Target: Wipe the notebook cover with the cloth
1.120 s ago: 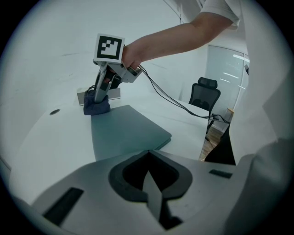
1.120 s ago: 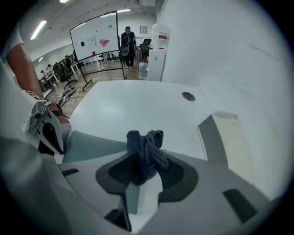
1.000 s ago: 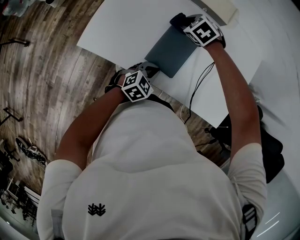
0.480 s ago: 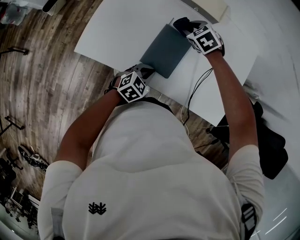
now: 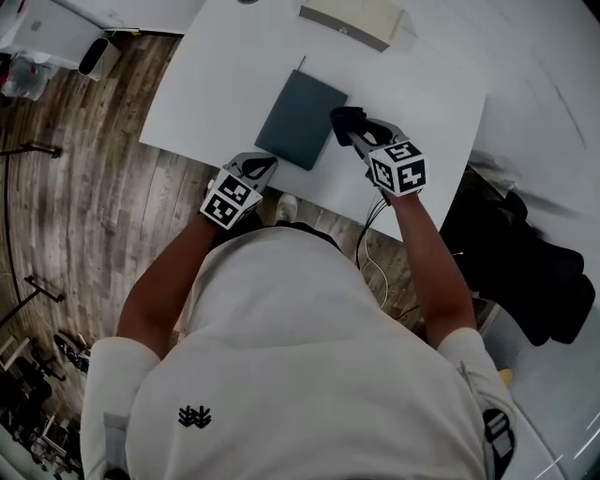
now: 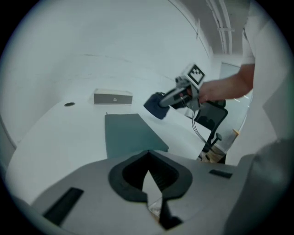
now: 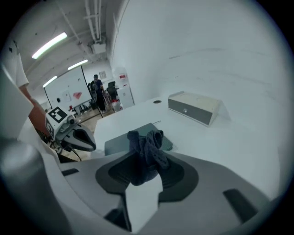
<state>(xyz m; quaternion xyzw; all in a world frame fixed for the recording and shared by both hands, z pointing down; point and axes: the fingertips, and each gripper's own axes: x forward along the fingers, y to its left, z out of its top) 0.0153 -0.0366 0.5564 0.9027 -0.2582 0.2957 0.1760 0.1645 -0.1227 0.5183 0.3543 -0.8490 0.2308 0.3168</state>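
A dark teal notebook lies closed on the white table, also in the left gripper view and the right gripper view. My right gripper is shut on a dark blue cloth, just off the notebook's right edge and above the table. The cloth bunches between its jaws. My left gripper hovers at the table's front edge, short of the notebook's near corner, shut with nothing in it. From there I see the right gripper with the cloth.
A beige box stands at the table's far edge behind the notebook. Cables hang off the front edge by my right arm. A black chair sits to the right. Wood floor lies to the left.
Both grippers have drawn back toward me. The right one carried the cloth from the notebook's far corner to beside its right edge. The left one came off the notebook's near corner.
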